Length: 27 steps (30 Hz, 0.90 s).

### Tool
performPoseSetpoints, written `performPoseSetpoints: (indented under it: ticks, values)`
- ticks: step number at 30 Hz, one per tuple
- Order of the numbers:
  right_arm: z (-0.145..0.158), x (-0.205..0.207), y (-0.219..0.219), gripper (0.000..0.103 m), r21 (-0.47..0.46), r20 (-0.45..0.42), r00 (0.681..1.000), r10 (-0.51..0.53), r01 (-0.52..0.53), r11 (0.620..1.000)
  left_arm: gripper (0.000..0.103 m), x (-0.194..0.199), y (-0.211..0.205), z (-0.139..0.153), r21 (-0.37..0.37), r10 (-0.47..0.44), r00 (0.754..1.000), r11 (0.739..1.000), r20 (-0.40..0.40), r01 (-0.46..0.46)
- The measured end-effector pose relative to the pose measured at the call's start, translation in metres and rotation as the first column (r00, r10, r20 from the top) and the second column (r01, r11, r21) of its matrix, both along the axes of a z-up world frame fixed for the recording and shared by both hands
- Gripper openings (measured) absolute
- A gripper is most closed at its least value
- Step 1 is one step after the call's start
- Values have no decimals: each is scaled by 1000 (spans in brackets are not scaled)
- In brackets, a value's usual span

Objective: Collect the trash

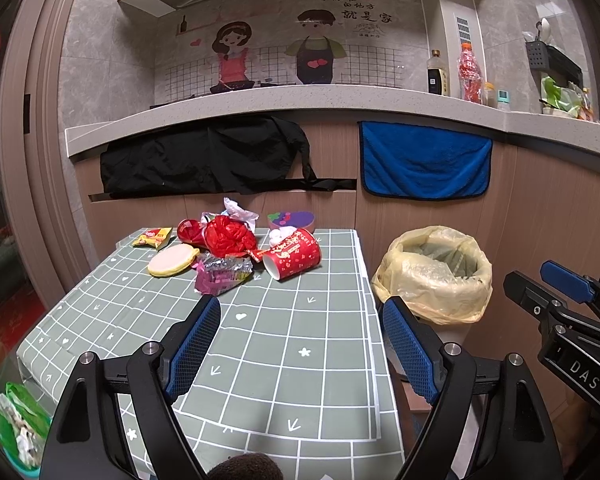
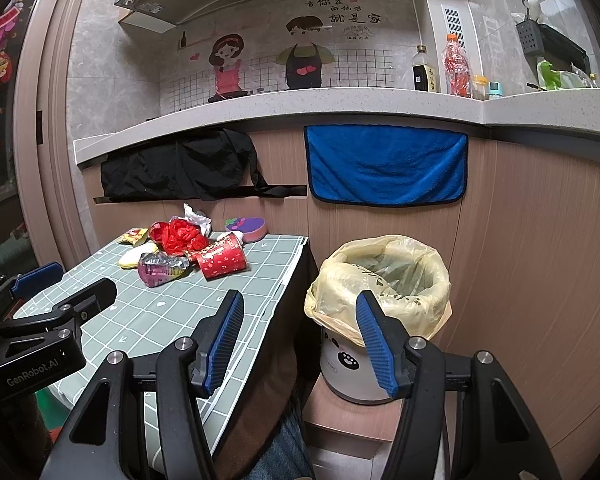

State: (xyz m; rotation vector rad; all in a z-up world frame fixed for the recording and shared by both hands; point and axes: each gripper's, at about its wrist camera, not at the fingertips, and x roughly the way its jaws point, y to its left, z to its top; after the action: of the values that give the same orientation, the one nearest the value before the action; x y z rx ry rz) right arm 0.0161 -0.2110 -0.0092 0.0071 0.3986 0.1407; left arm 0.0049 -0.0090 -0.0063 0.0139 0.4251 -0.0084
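Item: small table under a grey-green checked cloth, set against the kitchen counter front. Trash lot, heaped at the table's far end: red paper cup on its side, mouth toward the camera; crumpled red plastic just behind it, touching a second red piece; silver-and-pink foil wrapper nearest the grippers; yellow snack packet at the far left; flat round cream pad with a yellow rim; white crumpled paper at the back. A purple-topped round sponge or lid sits at the back edge; whether it counts as trash cannot be judged from here. Receptacle: bin lined with a yellow bag, standing off the table's right edge on a low wooden stool, mouth open and upward, seemingly placed so pieces can be carried a short way across and dropped in. Left gripper: jaws spread wide, holding nothing, hovering over the bare near half of the cloth and aimed at the heap. Right gripper: jaws likewise apart and empty, held over the gap between table edge and bin. Status: nothing grasped; the foil wrapper and cup look the easiest first picks.
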Motion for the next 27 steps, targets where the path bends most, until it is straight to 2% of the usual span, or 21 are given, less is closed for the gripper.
performPoseSetpoints:
  ticks: [7,10,14,22,27]
  values:
    - [0,1,0,56,1,-2,1000,2,-2,1000,83,2,-3,-1,-2,-2,1000,1000,-3,2]
    - [-1,1,0,56,1,-3,1000,5,-5,1000,83,11,-13,1,-8,-5,1000,1000,-19,5]
    - [1,8,3,56,-25,6,1000,22,-22,999,83,25,-4,7,-8,18,1000,1000,-21,-18]
    - [13,65,47,56,-56,-28,992,122,-124,991,83,55,58,18,-16,109,994,994,-3,-109]
    - [15,107,83,56,-51,-51,982,182,-185,981,83,83,99,14,-22,154,988,988,-27,-154]
